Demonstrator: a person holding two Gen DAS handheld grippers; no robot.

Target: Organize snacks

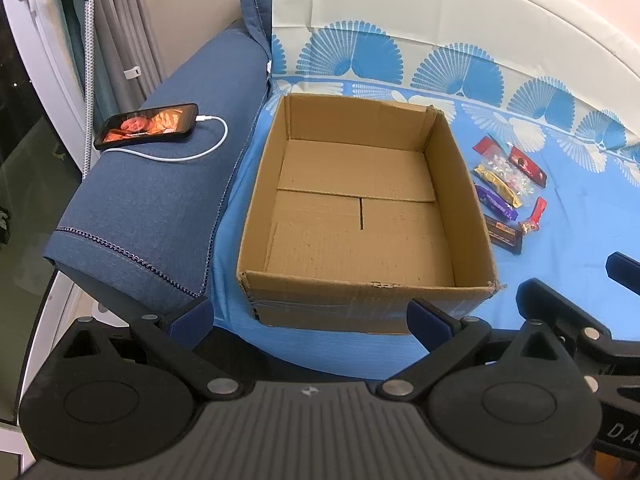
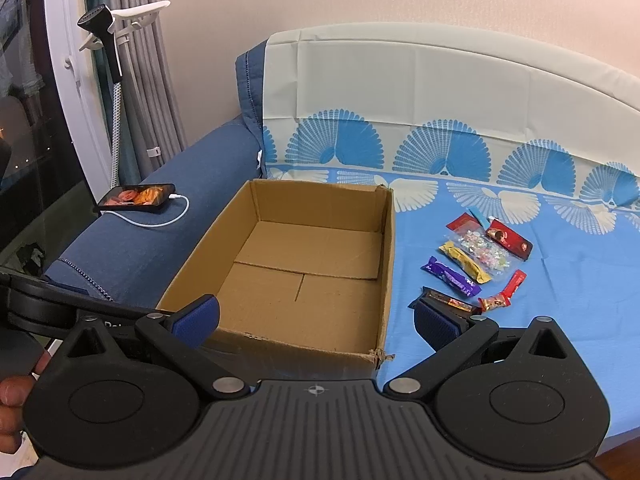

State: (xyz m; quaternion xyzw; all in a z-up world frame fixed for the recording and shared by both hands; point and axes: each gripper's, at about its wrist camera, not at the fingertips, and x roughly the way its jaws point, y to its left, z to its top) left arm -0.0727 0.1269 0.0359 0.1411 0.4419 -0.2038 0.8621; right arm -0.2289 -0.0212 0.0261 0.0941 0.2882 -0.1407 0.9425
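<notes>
Snacks [image 2: 476, 264] right of box [image 2: 390, 264]

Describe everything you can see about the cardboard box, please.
The cardboard box is brown corrugated card, rectangular and open at the top, with no flaps standing up. Inside it holds nothing; its floor shows folded bottom flaps with seams. The near rim is torn at its corners, and clear tape crosses the front wall. It sits upright on the blue patterned sheet, close beside the blue sofa armrest. The snack packets lie apart from it on the sheet. Neither gripper touches it.
</notes>
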